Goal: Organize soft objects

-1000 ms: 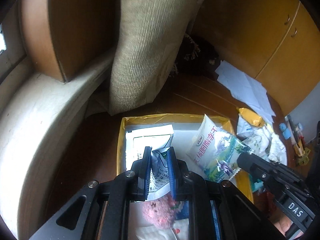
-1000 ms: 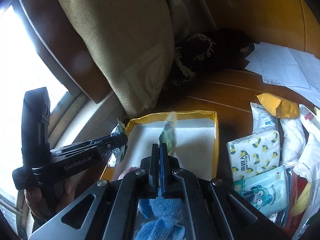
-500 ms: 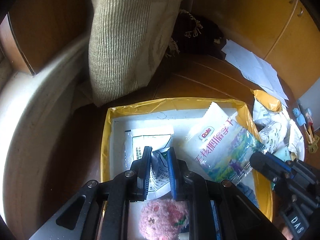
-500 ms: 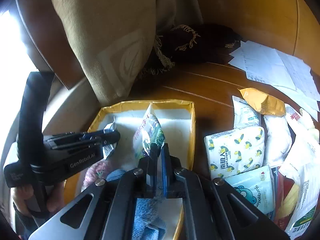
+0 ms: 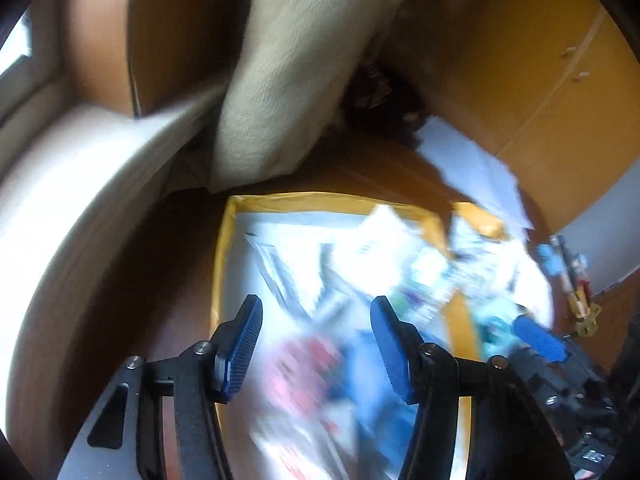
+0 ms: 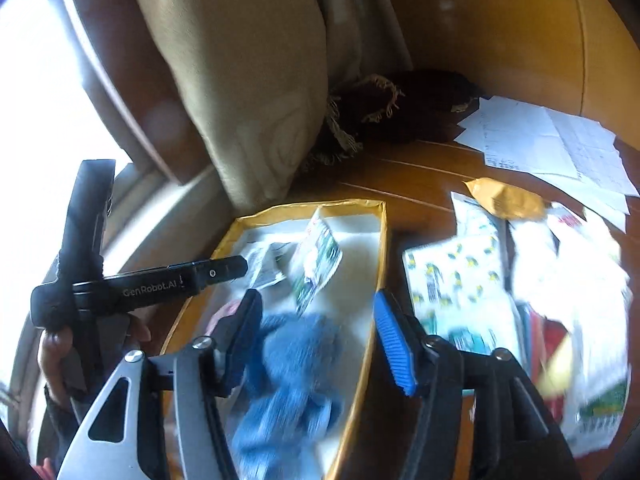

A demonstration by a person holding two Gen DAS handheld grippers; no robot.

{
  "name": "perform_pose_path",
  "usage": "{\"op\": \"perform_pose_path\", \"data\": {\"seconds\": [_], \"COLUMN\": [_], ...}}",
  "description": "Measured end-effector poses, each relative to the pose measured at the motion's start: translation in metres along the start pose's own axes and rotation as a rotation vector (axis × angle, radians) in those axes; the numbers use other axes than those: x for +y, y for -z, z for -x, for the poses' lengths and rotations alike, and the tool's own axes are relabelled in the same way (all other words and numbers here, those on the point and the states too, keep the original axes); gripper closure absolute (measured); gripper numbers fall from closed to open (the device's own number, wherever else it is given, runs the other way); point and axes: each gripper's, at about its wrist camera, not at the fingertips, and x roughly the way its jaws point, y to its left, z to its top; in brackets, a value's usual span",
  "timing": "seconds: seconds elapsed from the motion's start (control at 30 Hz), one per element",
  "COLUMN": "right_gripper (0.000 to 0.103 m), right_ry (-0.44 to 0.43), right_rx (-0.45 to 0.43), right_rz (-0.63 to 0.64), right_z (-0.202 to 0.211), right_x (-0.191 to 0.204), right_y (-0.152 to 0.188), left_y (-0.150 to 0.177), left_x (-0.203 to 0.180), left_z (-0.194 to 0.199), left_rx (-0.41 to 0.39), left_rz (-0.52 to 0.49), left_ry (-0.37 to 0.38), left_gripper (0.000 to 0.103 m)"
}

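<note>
- Left tool point(image 5: 316, 344) is opening, its blue ribbed pads spread wide and nothing pressed between them; below the gap lies a blur of pink, white and blue soft things.
- Right tool point(image 6: 316, 340) is opening too, jaws well apart, gripping nothing; the fuzzy blue plush cloth point(image 6: 288, 376) lies below the gap, inside the box.
- The shallow yellow-rimmed cardboard box with a white floor point(image 6: 382, 248) sits on the dark wooden counter point(image 6: 420, 184), just in front of the upright olive-beige cushion point(image 6: 248, 80).
- In the box, a white-and-green printed snack pouch point(image 6: 318, 258) stands tilted on its edge, beside a small crumpled white-and-grey packet point(image 6: 266, 264).
- The left tool's black body reaches over the box's left rim in the right wrist view, a hand point(image 6: 56, 356) holding its handle.
- Right of the box, on the counter: a white tissue pack with yellow-and-black dots point(image 6: 456, 280), a mustard-yellow crinkled packet point(image 6: 504, 198), more white bags, blurred.
- White paper sheets point(image 6: 548, 140) lie farther back.
</note>
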Motion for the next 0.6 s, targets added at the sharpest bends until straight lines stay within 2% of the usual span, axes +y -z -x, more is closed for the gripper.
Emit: {"op": "perform_pose_path", "data": {"seconds": [0.17,0.4,0.6], "right_gripper": [0.035,0.035,0.034], "right_ry": [-0.03,-0.011,0.025], "right_rx": [-0.061,-0.085,-0.137], "right_rz": [-0.047,-0.126,-0.196], "right_z": [0.051,0.102,0.144], "right_x": [-0.012,-0.064,-0.105], "right_y": [0.052,0.106,0.129], "left_y": [0.047,0.092,0.112], "left_x": [-0.041,-0.106,-0.15], "left_z": [0.037,0.026,0.02], "left_rx": [-0.064,0.005,0.046], "left_rz": [-0.028,-0.109,-0.184], "left_ry": [0.081,0.17,0.177], "left_gripper": [0.043,0.043,0.043]}}
